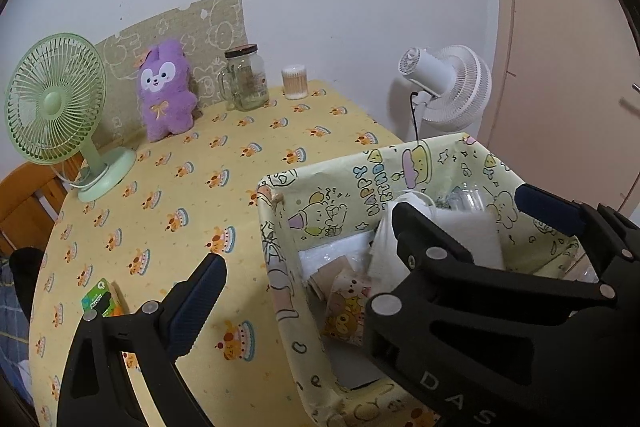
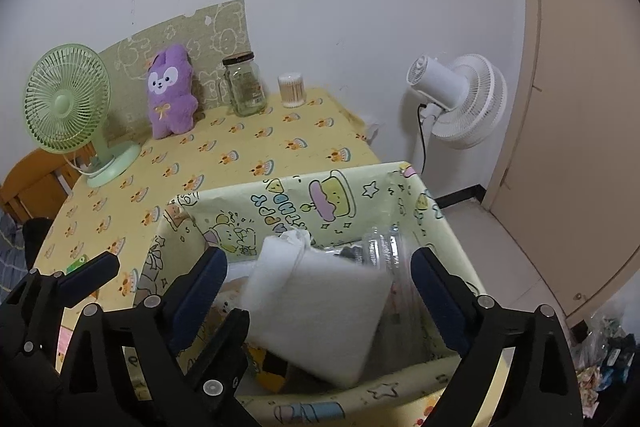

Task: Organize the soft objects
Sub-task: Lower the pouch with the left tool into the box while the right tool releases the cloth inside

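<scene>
Right gripper (image 2: 320, 291): jaws spread wide over the paper-lined box (image 2: 288, 195), flanking a white folded cloth (image 2: 320, 311) that lies tilted inside; its pads stand clear of the cloth. Left gripper (image 2: 140, 267): jaws likewise spread, straddling the box's near-left wall, pinching nothing. Beside the cloth, a clear plastic bottle (image 2: 380, 247). Beyond, on the yellow cake-print tablecloth (image 1: 200, 167): a green desk fan (image 1: 56, 107), a purple plush bunny (image 1: 166, 91) upright against the wall, a glass jar (image 1: 244, 77), a cotton-swab tub (image 1: 295, 82). White floor fan (image 1: 448, 87) behind.
</scene>
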{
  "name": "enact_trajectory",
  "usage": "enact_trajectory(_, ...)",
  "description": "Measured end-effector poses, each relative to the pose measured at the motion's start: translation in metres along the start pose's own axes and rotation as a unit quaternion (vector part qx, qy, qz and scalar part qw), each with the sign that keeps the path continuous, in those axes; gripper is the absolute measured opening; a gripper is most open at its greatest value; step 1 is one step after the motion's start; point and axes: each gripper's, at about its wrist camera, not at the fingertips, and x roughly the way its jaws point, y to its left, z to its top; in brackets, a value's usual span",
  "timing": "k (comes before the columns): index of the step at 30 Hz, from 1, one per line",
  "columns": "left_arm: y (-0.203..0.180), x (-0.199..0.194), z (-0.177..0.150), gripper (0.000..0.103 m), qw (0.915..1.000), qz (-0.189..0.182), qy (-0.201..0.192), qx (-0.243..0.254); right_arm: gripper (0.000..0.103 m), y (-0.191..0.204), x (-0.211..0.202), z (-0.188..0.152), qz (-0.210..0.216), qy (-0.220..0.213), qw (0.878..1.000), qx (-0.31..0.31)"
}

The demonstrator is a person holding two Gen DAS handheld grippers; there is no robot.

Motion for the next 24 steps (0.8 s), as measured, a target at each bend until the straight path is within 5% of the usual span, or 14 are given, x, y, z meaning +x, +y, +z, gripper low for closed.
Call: enact_trajectory(24,0.006,-0.051,-0.002,0.1,0.9991,0.003,-0.042,-0.011,0.095,0.013,-0.054,0.001,-0.007,-0.037,0.999,-0.008)
